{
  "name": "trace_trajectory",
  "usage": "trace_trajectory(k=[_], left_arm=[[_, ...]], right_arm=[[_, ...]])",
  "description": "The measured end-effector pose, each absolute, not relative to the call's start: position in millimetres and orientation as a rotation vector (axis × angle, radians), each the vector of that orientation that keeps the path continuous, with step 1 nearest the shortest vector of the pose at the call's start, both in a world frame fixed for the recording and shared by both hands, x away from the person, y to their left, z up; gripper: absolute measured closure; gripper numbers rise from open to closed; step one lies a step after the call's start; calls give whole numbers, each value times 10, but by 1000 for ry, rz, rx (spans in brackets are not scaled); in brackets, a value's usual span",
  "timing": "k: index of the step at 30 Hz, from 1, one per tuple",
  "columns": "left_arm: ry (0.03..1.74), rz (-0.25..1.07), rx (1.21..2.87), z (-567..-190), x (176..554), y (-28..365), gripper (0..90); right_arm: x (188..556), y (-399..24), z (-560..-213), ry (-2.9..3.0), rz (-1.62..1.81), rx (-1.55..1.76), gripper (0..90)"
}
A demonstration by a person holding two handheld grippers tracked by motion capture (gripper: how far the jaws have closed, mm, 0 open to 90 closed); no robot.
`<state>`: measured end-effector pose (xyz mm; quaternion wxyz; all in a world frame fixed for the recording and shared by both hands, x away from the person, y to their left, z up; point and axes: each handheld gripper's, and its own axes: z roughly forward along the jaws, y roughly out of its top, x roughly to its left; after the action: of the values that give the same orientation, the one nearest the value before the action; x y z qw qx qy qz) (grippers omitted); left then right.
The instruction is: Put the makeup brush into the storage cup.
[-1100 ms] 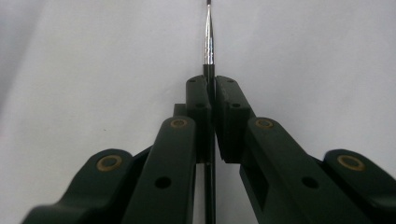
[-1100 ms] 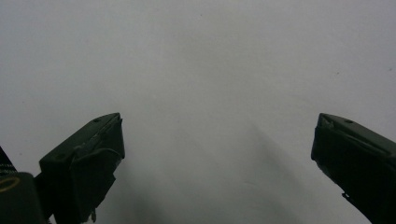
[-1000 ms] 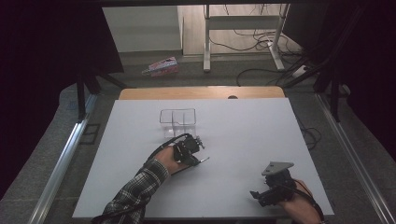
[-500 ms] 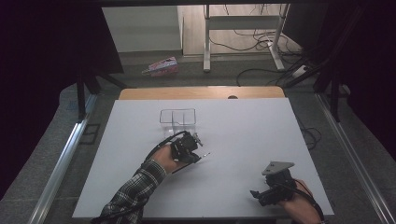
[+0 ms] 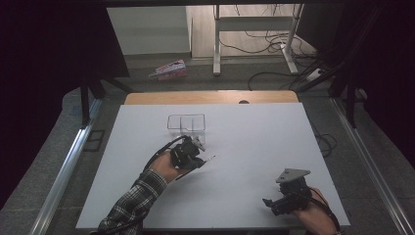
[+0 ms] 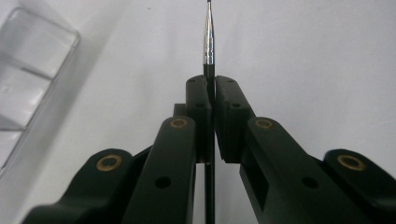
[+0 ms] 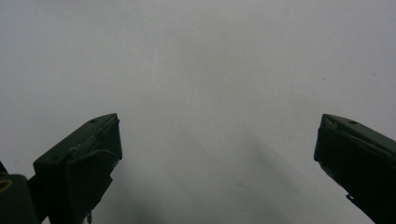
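A thin pen-like stick, dark along its body with a silvery tapered tip, was clamped between the jaws of the left claw, its tip pointing out ahead of the jaws over the white desk. In the high view the same stick reached right of the left claw, which sat left of the desk's middle, held by a hand in a plaid sleeve. Just beyond that claw, toward the far edge, stood a clear plastic box split into two compartments; the left gripper view caught its edge at the left, apart from the stick. What the compartments held could not be told. Well apart, near the desk's front right corner, the right claw rested in the person's other hand, a grey three-cornered plate on top. Its own view showed the jaws spread wide over bare desk. Beyond the desk, a pink-and-white packet lay on the floor near loose cables.
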<state>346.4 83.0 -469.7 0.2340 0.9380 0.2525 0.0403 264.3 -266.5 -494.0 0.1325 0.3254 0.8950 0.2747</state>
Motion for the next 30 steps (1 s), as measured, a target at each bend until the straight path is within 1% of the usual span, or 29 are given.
trace_trajectory(k=[6,20,30], left_arm=[[727,125,2515,-4667,3426,1000,855],[766,174,2456,-4580,3368,1218,855],[825,220,2391,-4557,3299,1414,856]], right_arm=[[2644,-2666,-4936,2586,804,953,0],[2644,-2689,-4904,2551,856,966,0],[2629,-2704,-4894,2550,834,953,0]])
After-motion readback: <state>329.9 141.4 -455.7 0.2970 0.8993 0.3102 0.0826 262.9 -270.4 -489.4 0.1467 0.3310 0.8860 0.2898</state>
